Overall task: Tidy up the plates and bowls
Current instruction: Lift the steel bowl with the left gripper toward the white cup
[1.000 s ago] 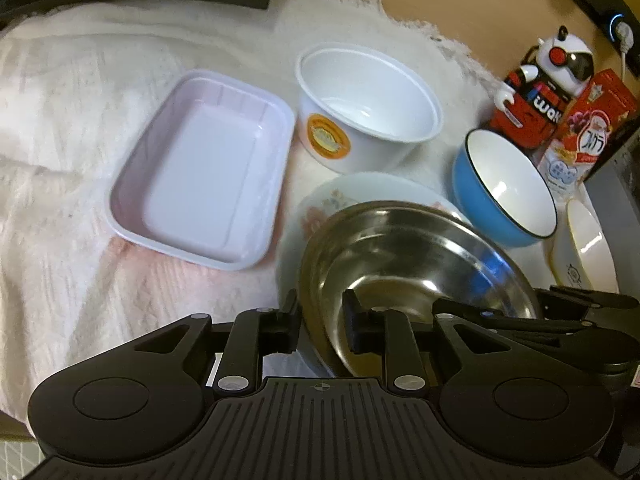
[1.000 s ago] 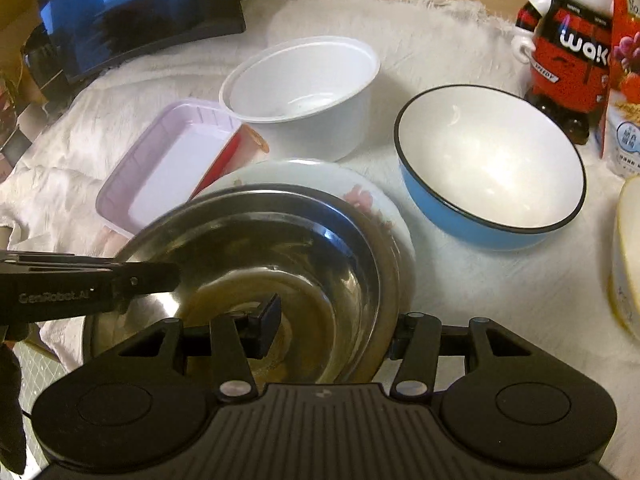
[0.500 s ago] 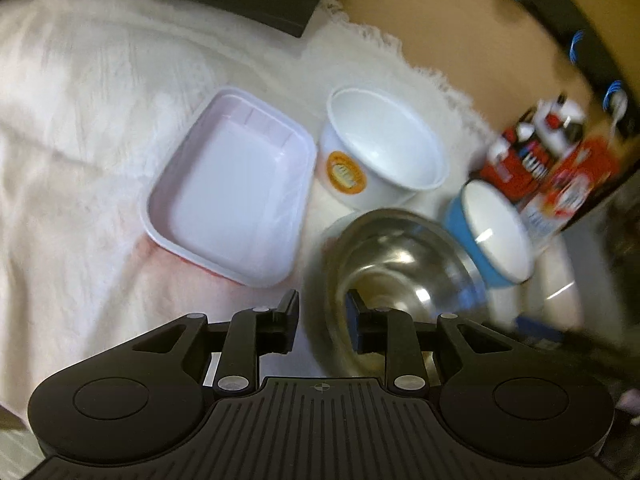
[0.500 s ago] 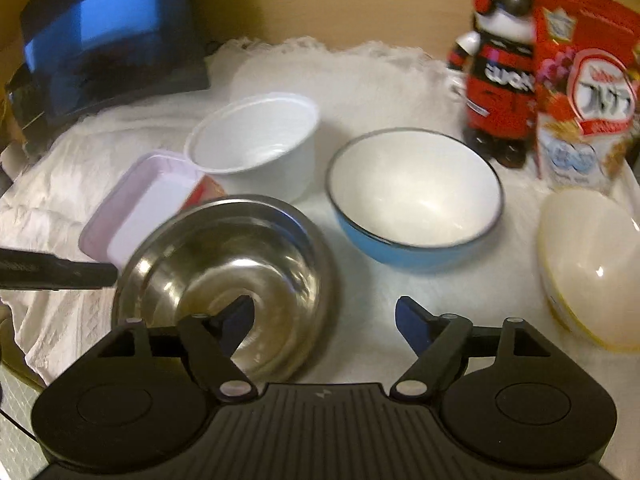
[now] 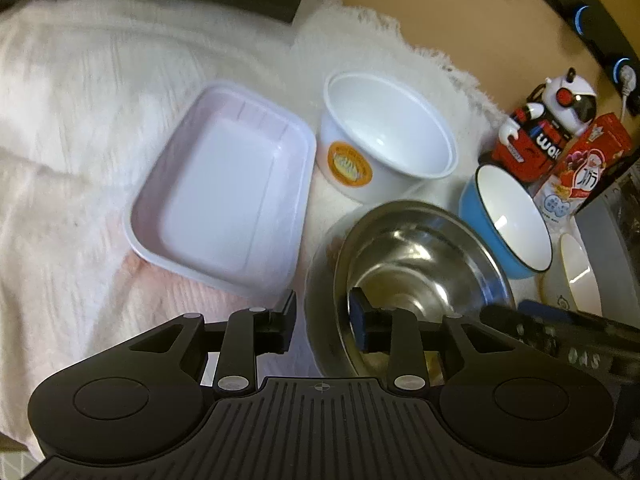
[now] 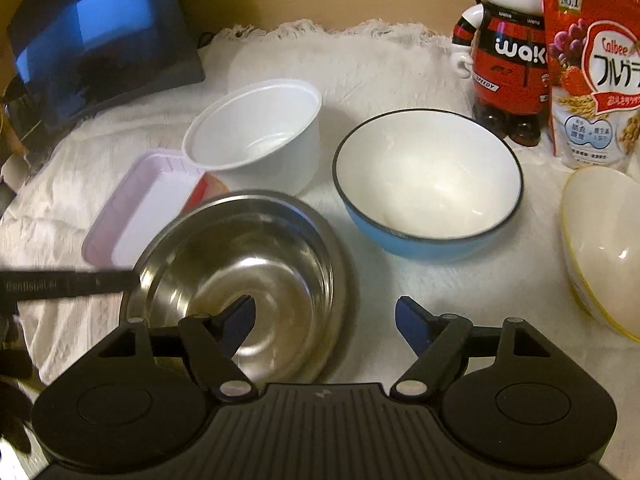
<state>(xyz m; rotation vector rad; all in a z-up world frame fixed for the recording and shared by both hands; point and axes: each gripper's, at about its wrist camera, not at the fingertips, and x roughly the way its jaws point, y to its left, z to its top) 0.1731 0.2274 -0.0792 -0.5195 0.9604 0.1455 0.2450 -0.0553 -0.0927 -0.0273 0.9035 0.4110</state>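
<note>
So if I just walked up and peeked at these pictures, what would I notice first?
Probably the shiny metal bowl right in front, with the left gripper straddling its near rim, jaws just opening. Next, the bright blue bowl, white inside, just right of it. At the back right stands a red and black robot toy beside a red cereal bag.

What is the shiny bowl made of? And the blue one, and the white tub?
The shiny bowl looks like polished steel: it mirrors the light. The blue bowl seems glossy enamel or ceramic, white inside with a dark rim; which, I cannot tell. The white tub looks like thin matte plastic, with a rolled lip and a printed label.
</note>
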